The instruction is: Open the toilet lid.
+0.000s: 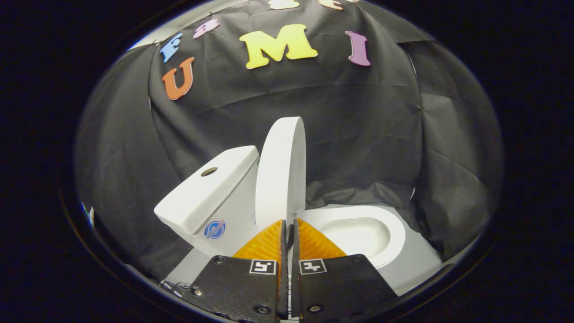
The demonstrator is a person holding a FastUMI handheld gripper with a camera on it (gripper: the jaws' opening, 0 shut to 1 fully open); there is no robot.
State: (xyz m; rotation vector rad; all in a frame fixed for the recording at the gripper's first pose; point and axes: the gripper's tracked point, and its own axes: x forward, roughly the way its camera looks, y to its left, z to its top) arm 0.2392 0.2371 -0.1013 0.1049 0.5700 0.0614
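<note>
While the toilet lid (281,172) stands raised, close to upright and seen nearly edge-on, we find the gripper (289,228) just in front of its lower edge, the fingertips almost at the lid's base. The two fingers (264,244) are drawn together with only a thin slit between them, and we see nothing caught in that slit; whether the tips actually touch the lid we cannot tell.

Taking the lid as our landmark: behind it and to its left sits the white tank (208,190), its flat top carrying a round hole (209,171), with a small round sticker (215,229) on the side wall lower down. To the right of the lid the open bowl (363,235) lies exposed, its white rim curving away from the lid's foot. The toilet rests on a pale grey platform (415,264), which shows to the right of the bowl and again below the tank. Behind the lid and all round it hangs the black cloth wall (358,130) of the booth, creased and bunched where it meets the platform beyond the bowl.
</note>
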